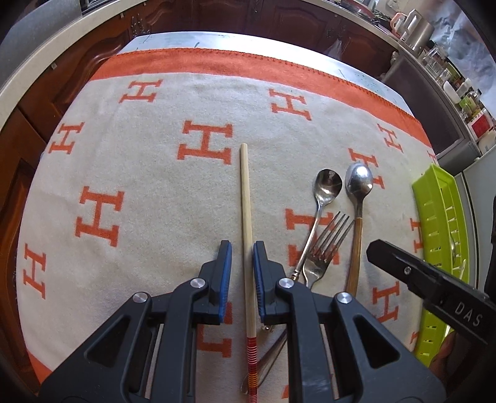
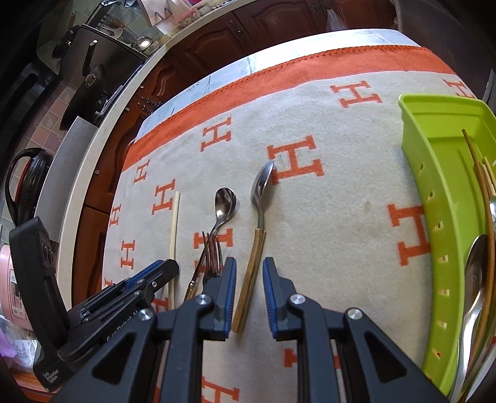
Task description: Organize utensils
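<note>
Woolly beige blanket (image 1: 155, 173) with orange H letters, centre frame. Left gripper (image 1: 242, 257) parted around pale wooden chopstick (image 1: 246, 214), not touching. Right gripper (image 2: 249, 272) open astride wood-handled steel spoon (image 2: 259, 214). Slotted lime plastic basket (image 2: 434, 186) far right. "DAS" lower right, left view.

"DAS" on right tool (image 1: 384, 251); orange "H" letters across blanket (image 1: 155, 186).

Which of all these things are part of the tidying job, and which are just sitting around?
In the job: chopstick, all-metal spoon, wooden-handled spoon, fork, green tray.

Just around: H-patterned blanket, wooden cabinets, countertop jars.
</note>
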